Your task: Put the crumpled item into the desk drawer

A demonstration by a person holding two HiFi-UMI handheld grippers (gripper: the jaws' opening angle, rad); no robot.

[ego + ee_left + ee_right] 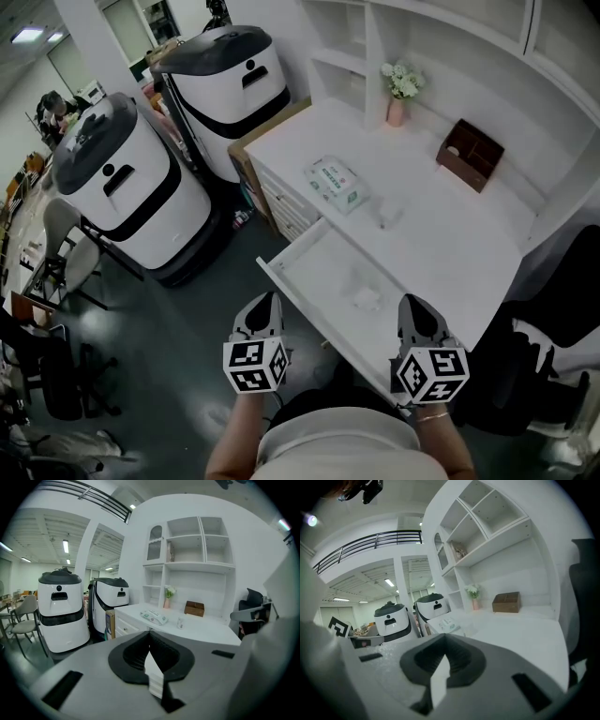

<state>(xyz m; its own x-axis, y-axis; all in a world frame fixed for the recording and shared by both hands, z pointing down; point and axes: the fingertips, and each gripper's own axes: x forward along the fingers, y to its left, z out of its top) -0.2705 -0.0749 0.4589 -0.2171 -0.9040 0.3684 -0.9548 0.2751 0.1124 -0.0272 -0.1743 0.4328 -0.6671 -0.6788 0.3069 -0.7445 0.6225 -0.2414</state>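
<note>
The white desk drawer (314, 251) stands pulled out toward me. A crumpled clear item (366, 298) lies inside it, near the front right. My left gripper (265, 305) hovers just off the drawer's front left corner, its jaws shut with nothing between them (150, 638). My right gripper (416, 307) is over the drawer's right end, close to the crumpled item but apart from it. Its jaws also meet with nothing held (444, 645).
On the desk top (441, 234) lie a pack of wipes (336, 183), a small clear object (384, 217), a brown box (469, 153) and a pink flower vase (398, 98). Two white robots (127, 187) (230, 84) stand at the left; a black chair (553, 366) at the right.
</note>
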